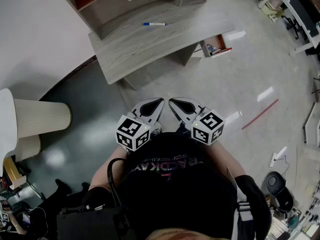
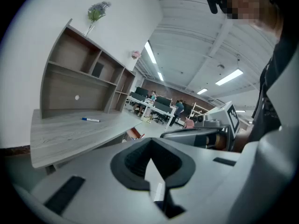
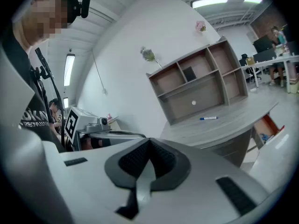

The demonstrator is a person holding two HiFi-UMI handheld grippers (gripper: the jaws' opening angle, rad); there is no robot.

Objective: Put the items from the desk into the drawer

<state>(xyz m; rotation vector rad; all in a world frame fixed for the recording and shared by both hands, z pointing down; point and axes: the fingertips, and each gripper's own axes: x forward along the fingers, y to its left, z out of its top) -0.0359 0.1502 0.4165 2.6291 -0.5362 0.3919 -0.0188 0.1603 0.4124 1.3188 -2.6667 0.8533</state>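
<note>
Left gripper (image 1: 156, 104): held close in front of the person's chest. Its jaws are pressed together and nothing is between them.
Right gripper (image 1: 177, 104): just beside the left gripper, with the two tips angled toward each other. Its jaws are also fully closed and hold nothing.
Marker cubes: one sits on the rear of each gripper, the left's (image 1: 132, 132) and the right's (image 1: 208, 127), both nearest the person's body.
Floor (image 1: 240, 84): pale and glossy, lying between the grippers and the furniture.
Desk (image 1: 145, 49): grey wood grain, well apart from both grippers.
Blue pen (image 1: 154, 24): lies flat on the desk top near the shelf unit. It is the only loose item on the desk, and neither gripper touches it.
Drawer (image 1: 218, 44): pulled open under the right end of the desk. Small coloured things lie inside, too small to identify.
Shelf unit (image 1: 130, 4): stands at the back of the desk against the white wall, with open compartments.
Flower sprig (image 2: 97, 10): sits on top of the shelf unit.
</note>
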